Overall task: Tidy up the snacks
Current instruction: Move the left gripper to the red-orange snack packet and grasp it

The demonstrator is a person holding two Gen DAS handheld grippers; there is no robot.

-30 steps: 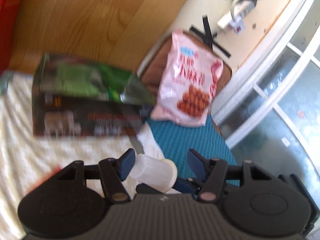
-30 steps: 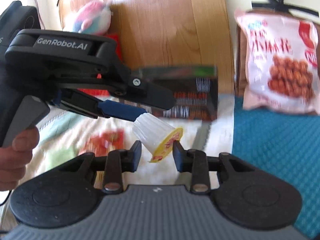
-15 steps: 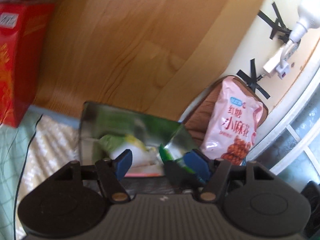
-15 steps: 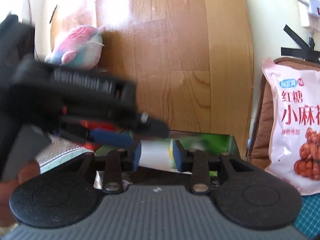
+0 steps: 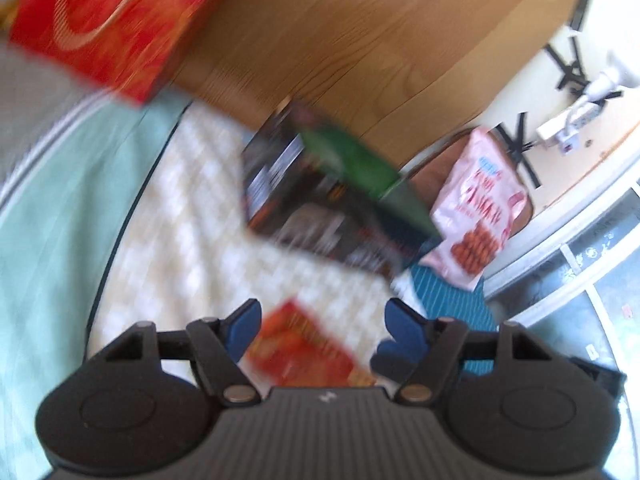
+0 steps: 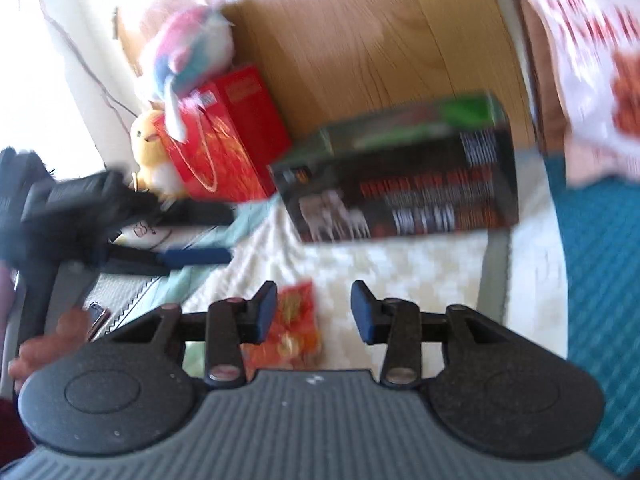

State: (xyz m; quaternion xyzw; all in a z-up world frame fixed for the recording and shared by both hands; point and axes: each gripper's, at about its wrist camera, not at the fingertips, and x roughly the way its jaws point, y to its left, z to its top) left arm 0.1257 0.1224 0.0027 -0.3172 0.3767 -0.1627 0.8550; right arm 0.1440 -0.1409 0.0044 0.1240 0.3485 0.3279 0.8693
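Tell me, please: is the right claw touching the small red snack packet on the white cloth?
Apart. In the right wrist view, the right claw stands open; white cloth shows between its right finger and the red snack packet. Near the left finger, blur hides any gap.

A second ago you held the small white cup between both grippers; it is gone from both views now. Your left gripper (image 5: 322, 318) has just been opening and its fingers grip nothing, with the red snack packet (image 5: 304, 350) lying below them. Your right gripper (image 6: 314, 308) has opened too, empty. The dark open box (image 5: 332, 204) now sits at 12 o'clock from your left fingers.
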